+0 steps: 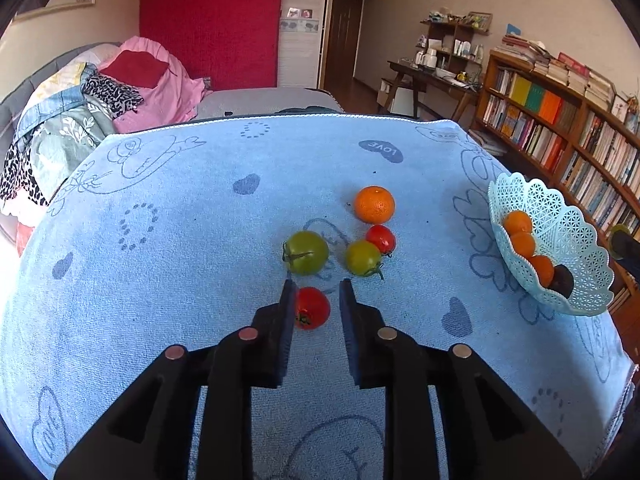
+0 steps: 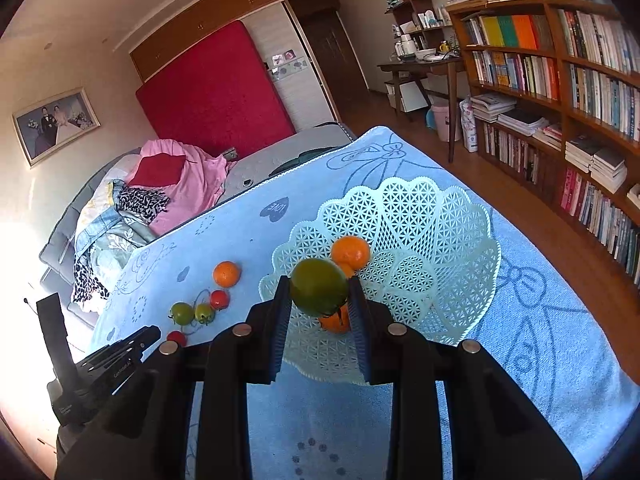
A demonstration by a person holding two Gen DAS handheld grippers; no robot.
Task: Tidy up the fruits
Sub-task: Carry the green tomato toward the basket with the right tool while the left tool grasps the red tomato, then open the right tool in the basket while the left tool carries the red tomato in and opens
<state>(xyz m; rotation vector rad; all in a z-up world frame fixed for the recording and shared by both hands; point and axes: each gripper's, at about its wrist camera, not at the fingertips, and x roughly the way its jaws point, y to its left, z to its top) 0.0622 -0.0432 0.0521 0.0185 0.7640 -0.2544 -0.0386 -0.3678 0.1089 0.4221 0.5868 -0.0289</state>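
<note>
Blue terry cloth (image 1: 160, 280) printed with hearts and line drawings covers the table, and the pale lattice fruit basket (image 1: 576, 232) near its right edge serves as landmark. Farthest left of the basket, the left gripper (image 1: 317, 285) hangs low with its jaws parted, a small red tomato (image 1: 313, 307) lying on the cloth between them, close against the left finger and clear of the right one. Just beyond its tips sits a large green tomato (image 1: 306, 252), then a smaller green tomato (image 1: 363, 258) touching another red tomato (image 1: 381, 239), with an orange (image 1: 374, 204) behind them, all on the cloth left of the basket. Inside the basket lie three oranges (image 1: 520, 244) and one dark fruit (image 1: 562, 280). Over the basket's near side, the right gripper (image 2: 318, 289) is clamped on a green citrus fruit (image 2: 319, 287), held above the oranges.
</note>
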